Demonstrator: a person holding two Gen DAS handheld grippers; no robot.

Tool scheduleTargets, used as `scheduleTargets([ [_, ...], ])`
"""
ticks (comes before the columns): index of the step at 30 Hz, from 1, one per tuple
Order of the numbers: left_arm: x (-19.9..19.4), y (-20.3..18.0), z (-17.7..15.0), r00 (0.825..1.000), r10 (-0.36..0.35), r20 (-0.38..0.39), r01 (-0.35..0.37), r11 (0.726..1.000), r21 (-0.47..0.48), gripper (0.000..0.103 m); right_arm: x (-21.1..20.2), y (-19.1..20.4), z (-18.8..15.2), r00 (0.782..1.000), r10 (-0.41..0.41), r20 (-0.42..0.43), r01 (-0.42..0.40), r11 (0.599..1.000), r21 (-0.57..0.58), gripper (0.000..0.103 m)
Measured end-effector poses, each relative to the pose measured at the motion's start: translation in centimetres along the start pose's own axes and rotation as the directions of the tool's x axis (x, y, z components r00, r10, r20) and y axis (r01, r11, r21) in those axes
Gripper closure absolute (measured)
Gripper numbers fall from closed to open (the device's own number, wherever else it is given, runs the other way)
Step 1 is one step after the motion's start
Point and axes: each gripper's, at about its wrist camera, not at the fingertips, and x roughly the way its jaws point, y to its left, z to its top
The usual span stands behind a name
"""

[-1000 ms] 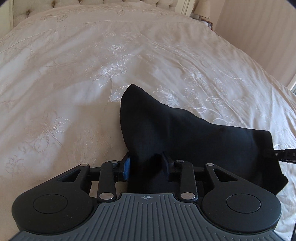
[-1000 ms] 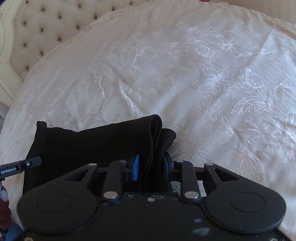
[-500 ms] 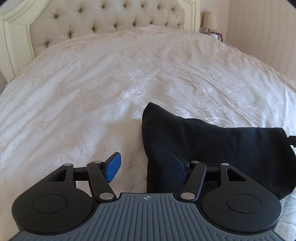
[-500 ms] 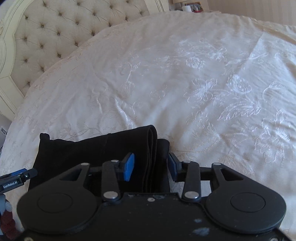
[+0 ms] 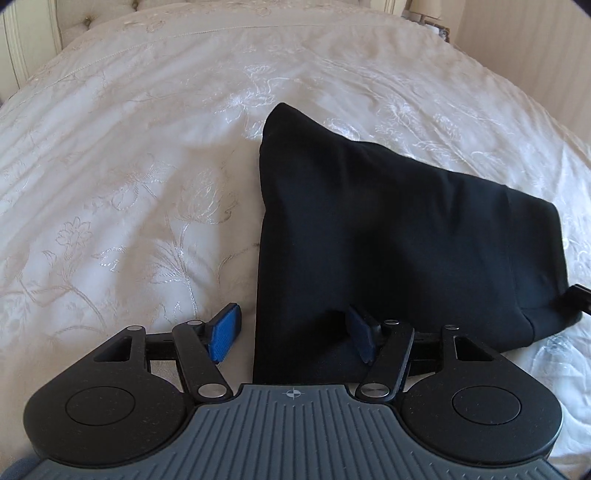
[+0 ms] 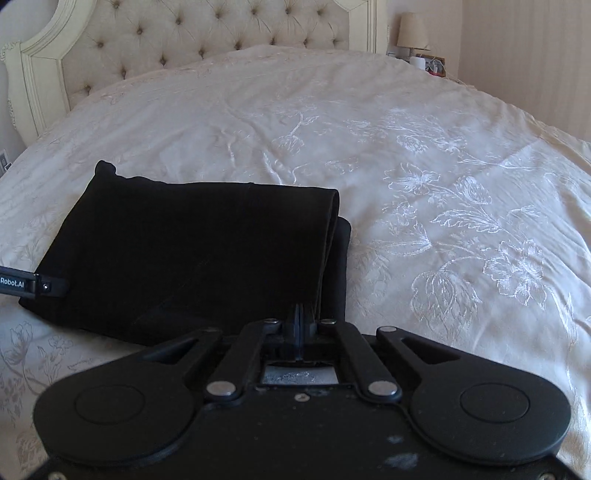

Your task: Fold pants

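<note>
Black pants (image 5: 388, 229) lie folded into a thick bundle on the cream bedspread (image 5: 129, 166). My left gripper (image 5: 293, 325) stands open at the bundle's near left corner. Its left pad (image 5: 225, 332) is over the bedspread and its right pad (image 5: 360, 334) is over the cloth, neither pressing. In the right wrist view the pants (image 6: 192, 251) show their stacked folded edge on the right. My right gripper (image 6: 300, 314) is shut just in front of that edge, with no cloth seen between its pads. Each view catches the other gripper's fingertip (image 5: 576, 299) (image 6: 33, 286) at the bundle's far end.
The embroidered bedspread (image 6: 443, 184) spreads wide around the bundle. A tufted headboard (image 6: 184, 37) stands at the far end. A lamp (image 6: 412, 31) and small items sit on a nightstand at the back right, beside a striped wall.
The left jaws opened and let go of the pants' corner. The right jaws opened off the folded edge, then closed empty as that gripper drew back and rolled.
</note>
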Motion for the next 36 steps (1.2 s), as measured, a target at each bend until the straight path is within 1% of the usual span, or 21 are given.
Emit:
scheduleTargets([
  [1, -0.5, -0.1, -0.1, 1.000, 0.012, 0.014, -0.012, 1.000, 0.003, 0.042, -0.5, 0.0, 0.2, 1.000, 0.000, 0.012, 0.000, 1.000, 0.003, 0.093],
  [3, -1.6, -0.4, -0.5, 0.999, 0.035, 0.041, -0.036, 0.999, 0.018, 0.042, -1.8, -0.3, 0.4, 0.999, 0.031, 0.039, -0.032, 0.999, 0.039, 0.092],
  [4, -2.2, -0.7, -0.8, 0.998, 0.036, 0.055, -0.038, 0.999, 0.026, 0.042, -2.4, -0.3, 0.3, 0.997, 0.055, 0.053, -0.058, 0.997, 0.058, 0.085],
  [6, -3.5, -1.5, -1.4, 0.996, 0.037, 0.084, -0.041, 0.999, 0.037, 0.042, -3.7, -0.4, 0.0, 0.993, 0.085, 0.082, -0.092, 0.992, 0.089, 0.079],
  [8, -4.7, -2.2, -2.2, 0.994, 0.028, 0.108, -0.033, 0.998, 0.045, 0.042, -5.0, 0.2, -0.5, 0.991, 0.095, 0.098, -0.107, 0.987, 0.117, 0.072],
  [10, -5.7, -3.1, -3.1, 0.992, 0.032, 0.121, -0.040, 0.997, 0.063, 0.042, -5.9, 0.8, -1.1, 0.991, 0.086, 0.101, -0.099, 0.986, 0.132, 0.069],
  [14, -6.7, -4.5, -4.4, 0.992, 0.034, 0.124, -0.045, 0.995, 0.090, 0.042, -8.0, 2.5, -2.6, 0.990, 0.011, 0.140, -0.027, 0.993, 0.114, 0.063],
  [16, -7.0, -4.9, -5.0, 0.991, 0.033, 0.127, -0.045, 0.994, 0.095, 0.042, -8.5, 3.1, -2.9, 0.988, -0.026, 0.155, 0.010, 0.995, 0.100, 0.061],
  [18, -7.1, -5.2, -5.3, 0.991, 0.028, 0.129, -0.039, 0.995, 0.087, 0.041, -8.5, 3.3, -3.0, 0.988, -0.033, 0.149, 0.019, 0.995, 0.095, 0.059],
  [21, -7.5, -5.6, -5.7, 0.990, 0.018, 0.138, -0.030, 0.996, 0.085, 0.041, -7.8, 3.4, -3.0, 0.994, -0.036, 0.099, 0.025, 0.994, 0.106, 0.059],
  [24, -7.6, -5.9, -5.9, 0.983, 0.050, 0.176, -0.064, 0.995, 0.076, 0.041, -7.1, 3.2, -3.0, 0.998, -0.022, 0.053, 0.016, 0.993, 0.116, 0.059],
  [25, -7.6, -5.9, -5.9, 0.982, 0.055, 0.179, -0.069, 0.995, 0.072, 0.041, -7.1, 3.2, -3.1, 0.999, -0.015, 0.050, 0.009, 0.993, 0.118, 0.059],
  [29, -7.2, -5.4, -5.6, 0.988, 0.028, 0.155, -0.036, 0.998, 0.051, 0.041, -7.1, 3.0, -3.2, 0.998, -0.002, 0.057, -0.005, 0.992, 0.129, 0.059],
  [36, -6.0, -5.3, -5.6, 0.994, 0.036, 0.106, -0.040, 0.998, 0.040, 0.041, -6.6, 2.9, -3.3, 0.999, 0.016, 0.049, -0.023, 0.992, 0.126, 0.059],
])
